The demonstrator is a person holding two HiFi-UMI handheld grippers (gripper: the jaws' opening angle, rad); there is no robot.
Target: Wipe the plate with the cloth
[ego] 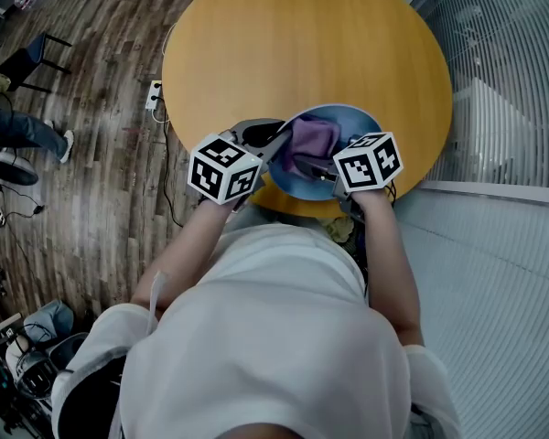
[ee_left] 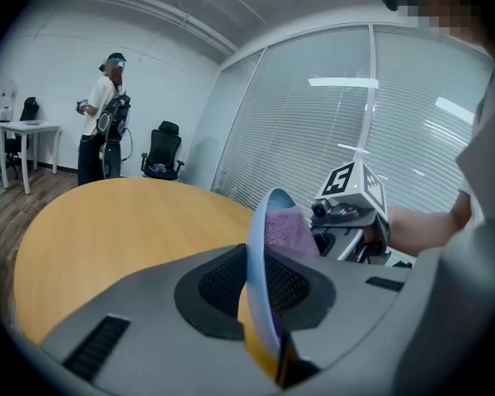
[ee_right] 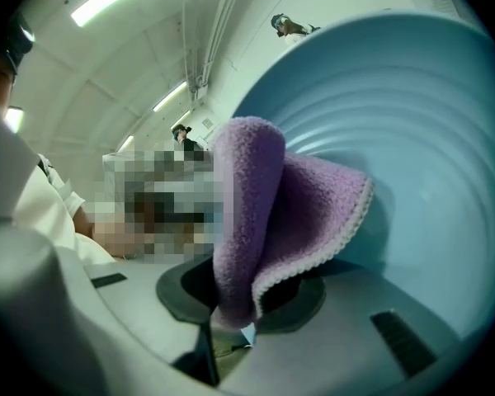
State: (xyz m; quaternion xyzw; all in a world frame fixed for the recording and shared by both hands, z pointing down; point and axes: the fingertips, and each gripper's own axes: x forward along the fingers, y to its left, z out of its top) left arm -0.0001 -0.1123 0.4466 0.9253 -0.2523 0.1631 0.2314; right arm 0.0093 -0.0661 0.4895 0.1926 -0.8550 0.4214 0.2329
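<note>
A light blue plate [ego: 297, 183] is held over the near edge of the round table. My left gripper [ego: 276, 144] is shut on its rim; in the left gripper view the plate [ee_left: 259, 271] stands edge-on between the jaws. A purple cloth [ego: 313, 139] lies against the plate's inner face. My right gripper [ego: 328, 174] is shut on the cloth, and in the right gripper view the folded cloth [ee_right: 268, 209] rises from the jaws and presses on the ridged plate [ee_right: 429, 139]. From the left gripper view the cloth [ee_left: 289, 229] shows behind the plate, with the right gripper [ee_left: 346, 221] beyond it.
The round wooden table [ego: 302, 53] stands in front of the person. A glass wall with blinds [ego: 512, 108] runs along the right. Another person [ee_left: 103, 118], an office chair [ee_left: 161, 151] and a white desk [ee_left: 21, 130] are at the far side of the room.
</note>
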